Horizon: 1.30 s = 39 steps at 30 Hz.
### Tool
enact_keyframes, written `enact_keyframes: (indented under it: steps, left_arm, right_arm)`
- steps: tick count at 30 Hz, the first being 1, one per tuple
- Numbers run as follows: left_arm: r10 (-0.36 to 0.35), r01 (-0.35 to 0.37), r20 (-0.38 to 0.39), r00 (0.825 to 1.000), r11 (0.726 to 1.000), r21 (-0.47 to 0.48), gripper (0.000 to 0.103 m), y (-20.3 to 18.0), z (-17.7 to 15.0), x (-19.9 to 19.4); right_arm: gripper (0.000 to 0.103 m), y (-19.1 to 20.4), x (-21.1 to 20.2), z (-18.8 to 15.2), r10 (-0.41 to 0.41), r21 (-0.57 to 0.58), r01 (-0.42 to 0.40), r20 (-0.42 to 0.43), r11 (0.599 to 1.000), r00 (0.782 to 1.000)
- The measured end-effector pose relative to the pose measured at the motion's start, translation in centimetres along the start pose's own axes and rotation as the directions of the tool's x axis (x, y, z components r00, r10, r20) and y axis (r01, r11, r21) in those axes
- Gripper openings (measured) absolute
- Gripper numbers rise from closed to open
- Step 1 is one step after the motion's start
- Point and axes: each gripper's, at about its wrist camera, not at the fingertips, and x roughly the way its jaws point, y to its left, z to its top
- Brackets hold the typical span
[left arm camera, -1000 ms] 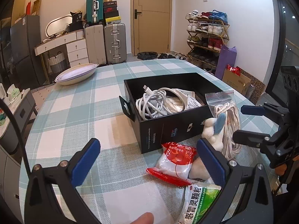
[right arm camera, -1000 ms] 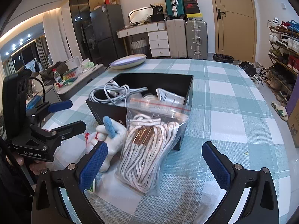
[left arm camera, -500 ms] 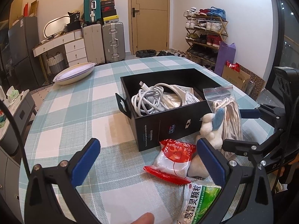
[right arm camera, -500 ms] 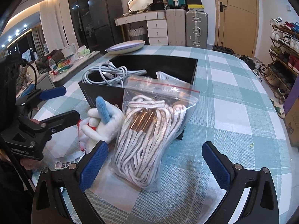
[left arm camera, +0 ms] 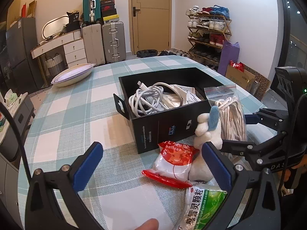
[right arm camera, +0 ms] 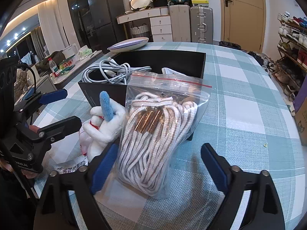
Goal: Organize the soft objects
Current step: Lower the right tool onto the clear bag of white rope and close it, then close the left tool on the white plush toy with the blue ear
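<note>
Rope in a clear zip bag (right arm camera: 153, 134) leans against the front wall of one black box (left arm camera: 163, 126) on the checked tablecloth (left arm camera: 73, 115), and the right gripper (right arm camera: 159, 163) is set around its lower end: its jaws have just been closing, the bag is between them, the left pad sits at the bag's edge while the right pad stands clear of it, so nothing is pinched yet. Just beside the bag, on its left in the right wrist view, stands one white plush toy (right arm camera: 107, 126) with a blue ear, also against the box. In front of the toy lie two packets: one red-and-white balloon glue packet (left arm camera: 174, 163) and one green-and-white medicine sachet (left arm camera: 203, 207), the two overlapping at a corner. Inside the box rest one coil of white charging cable (left arm camera: 147, 99) and some white wrapped items whose number cannot be told. The left gripper (left arm camera: 153, 164) hovers above the cloth near the packets, jaws spread wide with nothing between them. One shallow oval dish (left arm camera: 73, 74) sits at the table's far edge, well apart from the box.
</note>
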Motion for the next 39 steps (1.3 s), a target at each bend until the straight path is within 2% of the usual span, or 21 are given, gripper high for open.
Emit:
enact_keyframes:
  steps: [8,12,16,30,33,35,37,39]
  left_arm:
    - [-0.003,0.003,-0.006,1.000,1.000,0.016,0.103,-0.5,-0.2,0.0]
    - [-0.005,0.005,-0.004,1.000,1.000,0.014,0.103,-0.4,-0.1,0.0]
    - [-0.012,0.012,-0.007,1.000,1.000,0.017,0.103,-0.6,-0.1,0.0]
    - [-0.039,0.041,-0.021,0.999,0.994,0.098,0.103,-3.4,-0.5,0.1]
    - [-0.074,0.077,-0.028,0.997,0.992,0.101,0.097,-3.6,-0.4,0.2]
    - [-0.096,0.099,-0.029,0.995,0.989,0.110,0.088,-3.8,-0.4,0.1]
    - [-0.107,0.110,-0.027,0.994,0.987,0.116,0.085,-4.0,-0.4,0.1]
    - [-0.124,0.126,-0.020,0.992,0.984,0.123,0.075,-4.0,-0.4,-0.2]
  right_arm:
    - [0.060,0.2,-0.2,-0.1,0.059,0.000,-0.059,0.002,0.998,0.998]
    - [0.055,0.1,-0.4,-0.2,0.072,0.000,-0.073,0.019,0.997,0.997]
    - [0.043,0.1,-0.8,-0.3,0.086,-0.001,-0.086,0.035,0.996,0.996]
    - [0.042,0.3,-1.0,-0.2,0.106,-0.014,-0.105,0.050,0.994,0.993]
    - [0.042,0.5,-1.1,-0.2,0.114,-0.025,-0.113,0.054,0.993,0.992]
    - [0.042,0.7,-1.2,-0.2,0.121,-0.035,-0.119,0.058,0.992,0.991]
    - [0.042,0.9,-1.4,-0.2,0.127,-0.045,-0.124,0.066,0.991,0.990]
    - [0.042,0.9,-1.5,-0.2,0.133,-0.049,-0.130,0.073,0.990,0.988]
